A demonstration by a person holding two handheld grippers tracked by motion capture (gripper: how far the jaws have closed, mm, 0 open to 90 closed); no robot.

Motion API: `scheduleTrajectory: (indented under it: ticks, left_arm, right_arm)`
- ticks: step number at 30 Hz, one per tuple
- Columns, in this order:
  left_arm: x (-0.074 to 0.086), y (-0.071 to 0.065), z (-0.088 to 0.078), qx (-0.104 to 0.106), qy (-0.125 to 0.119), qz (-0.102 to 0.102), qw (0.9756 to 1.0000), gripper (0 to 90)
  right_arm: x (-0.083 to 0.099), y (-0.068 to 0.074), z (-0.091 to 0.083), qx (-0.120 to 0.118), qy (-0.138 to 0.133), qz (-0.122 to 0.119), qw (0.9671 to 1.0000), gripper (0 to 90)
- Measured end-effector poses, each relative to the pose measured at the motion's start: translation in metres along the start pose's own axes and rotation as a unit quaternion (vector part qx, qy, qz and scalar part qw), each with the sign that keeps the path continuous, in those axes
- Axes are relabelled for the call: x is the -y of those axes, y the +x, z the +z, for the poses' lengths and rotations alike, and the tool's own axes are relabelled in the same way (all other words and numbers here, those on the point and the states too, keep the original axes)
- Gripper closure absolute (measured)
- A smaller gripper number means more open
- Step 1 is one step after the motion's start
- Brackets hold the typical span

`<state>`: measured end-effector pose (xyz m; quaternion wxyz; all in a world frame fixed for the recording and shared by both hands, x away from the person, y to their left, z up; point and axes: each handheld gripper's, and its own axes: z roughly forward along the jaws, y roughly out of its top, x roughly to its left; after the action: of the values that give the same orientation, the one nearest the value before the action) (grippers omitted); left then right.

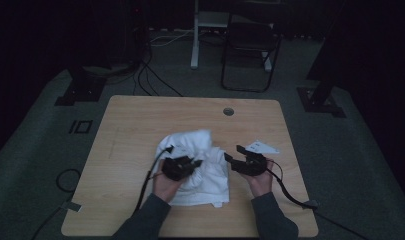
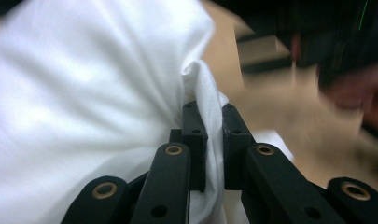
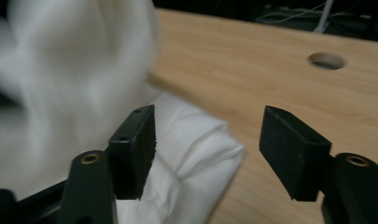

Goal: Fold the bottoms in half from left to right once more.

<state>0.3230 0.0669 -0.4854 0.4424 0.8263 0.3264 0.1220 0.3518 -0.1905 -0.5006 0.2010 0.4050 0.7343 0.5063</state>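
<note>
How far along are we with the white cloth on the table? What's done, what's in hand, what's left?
Done: little; the white cloth lies crumpled in a heap on the table, with no neat fold showing. In hand: the left gripper is shut on a pinched ridge of the cloth; the right gripper is open, jaws apart by a cloth corner, gripping nothing. Left: probably a second grip with the right, then spreading it flat.

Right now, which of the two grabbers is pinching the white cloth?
The left gripper. Its jaws are squeezed shut on a fold of the white cloth. The right gripper has its jaws wide apart, pinching nothing.
</note>
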Motion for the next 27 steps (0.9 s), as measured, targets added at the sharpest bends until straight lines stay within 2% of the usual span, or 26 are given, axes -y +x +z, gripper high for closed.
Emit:
scheduleTrajectory:
  ticks: [2,3,5,6,8,10,11,12,13,14,15,16,17,19,20,21,22,23,24,25,26,27]
  left_arm:
    - [0.008,-0.018,0.023,0.000,0.033,0.040,0.9987,83.3]
    - [0.013,-0.023,0.033,0.003,0.045,0.051,0.9977,82.9]
    - [0.022,-0.026,0.048,0.012,0.062,0.048,0.9969,82.8]
    - [0.025,-0.027,0.052,0.012,0.066,0.048,0.9966,82.8]
    - [0.027,-0.028,0.053,0.010,0.066,0.055,0.9962,82.6]
    - [0.025,-0.027,0.048,0.013,0.059,0.049,0.9970,81.9]
    - [0.023,-0.024,0.044,0.025,0.059,0.033,0.9974,78.9]
    - [0.023,-0.024,0.044,0.025,0.059,0.033,0.9974,73.3]
    - [0.021,-0.024,0.040,0.038,0.061,0.023,0.9972,66.5]
    - [0.017,-0.025,0.034,0.043,0.053,0.022,0.9974,66.5]
    - [0.012,-0.026,0.025,0.044,0.038,0.023,0.9981,62.6]
    - [0.002,-0.023,0.007,0.054,0.011,0.017,0.9984,59.9]
    - [-0.004,-0.020,-0.006,0.048,-0.011,0.015,0.9987,56.2]
    - [-0.015,-0.007,-0.031,0.014,-0.056,0.009,0.9983,54.3]
    - [-0.018,0.003,-0.039,-0.020,-0.065,0.009,0.9977,53.1]
    - [-0.019,0.018,-0.044,-0.064,-0.061,-0.003,0.9960,52.9]
    - [-0.018,0.033,-0.044,-0.073,-0.053,-0.028,0.9955,53.2]
    - [-0.018,0.033,-0.044,-0.073,-0.053,-0.028,0.9955,53.9]
    - [-0.010,0.051,-0.038,-0.038,-0.032,-0.055,0.9973,53.9]
    - [-0.010,0.051,-0.038,-0.038,-0.032,-0.055,0.9973,53.9]
    - [0.003,0.055,-0.025,-0.022,0.001,-0.054,0.9983,53.7]
    - [0.011,0.051,-0.018,-0.027,0.013,-0.044,0.9986,53.3]
  right_arm:
    - [-0.003,-0.004,-0.007,-0.003,-0.012,0.001,0.9999,30.8]
    - [-0.005,-0.002,-0.010,-0.026,-0.018,-0.006,0.9995,29.5]
    - [-0.006,0.000,-0.011,-0.031,-0.019,-0.008,0.9993,28.5]
    - [-0.006,0.007,-0.009,-0.044,-0.018,-0.021,0.9986,27.7]
    - [-0.006,0.010,-0.006,-0.047,-0.013,-0.024,0.9985,29.2]
    - [-0.004,0.013,0.007,-0.036,0.022,-0.025,0.9988,36.7]
    - [0.002,0.011,0.027,-0.025,0.080,-0.016,0.9963,52.8]
    - [0.002,0.011,0.027,-0.025,0.080,-0.016,0.9963,52.8]
    - [0.008,0.008,0.040,-0.038,0.107,-0.011,0.9935,70.1]
    - [0.008,0.008,0.040,-0.038,0.107,-0.011,0.9935,70.1]
    - [0.009,0.007,0.045,-0.038,0.113,-0.009,0.9929,73.2]
    - [0.010,0.007,0.048,-0.039,0.111,-0.009,0.9930,74.0]
    - [0.010,0.006,0.050,-0.036,0.110,-0.007,0.9933,73.8]
    - [0.009,0.004,0.051,-0.035,0.109,-0.005,0.9934,73.5]
    - [0.008,0.004,0.050,-0.036,0.108,-0.006,0.9935,72.4]
    - [0.008,0.004,0.049,-0.039,0.104,-0.012,0.9937,71.4]
    - [0.007,0.004,0.047,-0.042,0.102,-0.014,0.9938,71.2]
    - [0.007,0.003,0.044,-0.042,0.101,-0.015,0.9938,71.2]
    - [0.007,0.002,0.042,-0.043,0.099,-0.015,0.9941,69.5]
    - [0.007,0.002,0.040,-0.047,0.098,-0.015,0.9940,67.0]
    - [0.007,0.001,0.037,-0.054,0.095,-0.019,0.9938,63.1]
    - [0.006,0.000,0.035,-0.056,0.095,-0.020,0.9937,60.5]
